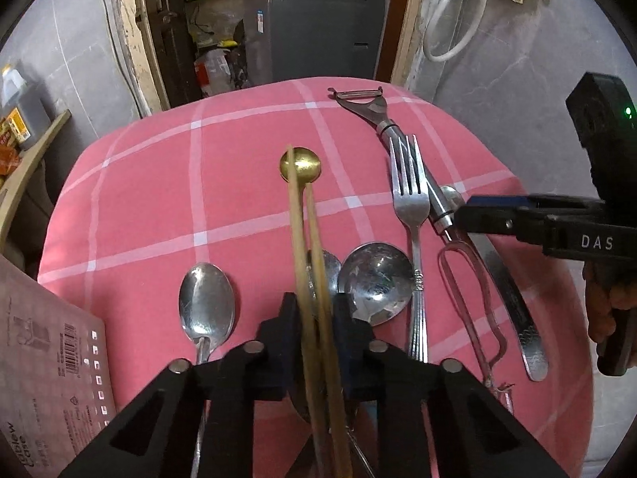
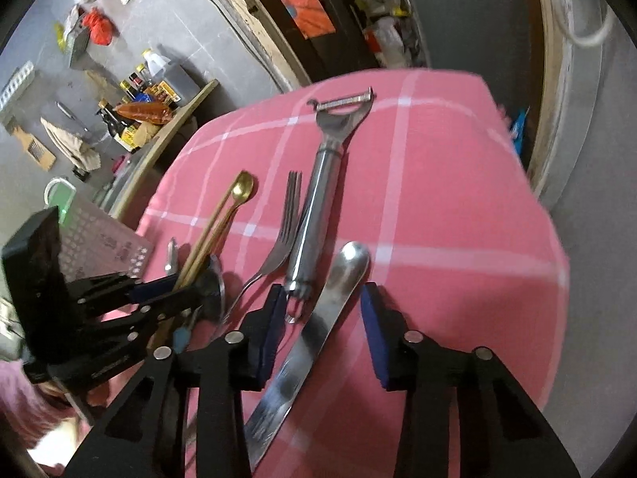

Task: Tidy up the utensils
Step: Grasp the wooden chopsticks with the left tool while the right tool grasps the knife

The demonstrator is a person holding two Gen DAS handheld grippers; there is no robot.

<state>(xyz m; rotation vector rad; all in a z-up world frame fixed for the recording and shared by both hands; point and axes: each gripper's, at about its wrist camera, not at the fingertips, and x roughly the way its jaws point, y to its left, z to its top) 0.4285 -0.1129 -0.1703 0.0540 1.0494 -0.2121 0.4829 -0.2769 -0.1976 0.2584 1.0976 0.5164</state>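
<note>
Pink checked cloth (image 1: 159,199) covers the table where a scatter of cutlery lies. The left gripper (image 1: 314,318) clamps a pair of wooden chopsticks (image 1: 298,219), its pads pressed against them near the lower end, while their tips reach out over a small gold spoon (image 1: 308,165). Beside the left gripper rest a steel spoon (image 1: 206,302) on one side and a round ladle-like spoon (image 1: 376,281) on the other. A fork (image 1: 412,199) lies next to a steel peeler (image 2: 322,195). The right gripper (image 2: 324,330) hangs over a long flat-handled spoon (image 2: 314,326), jaws apart on either side of the handle, pads not pressing it. A perforated pink box (image 2: 105,245) stands at the table's edge.
</note>
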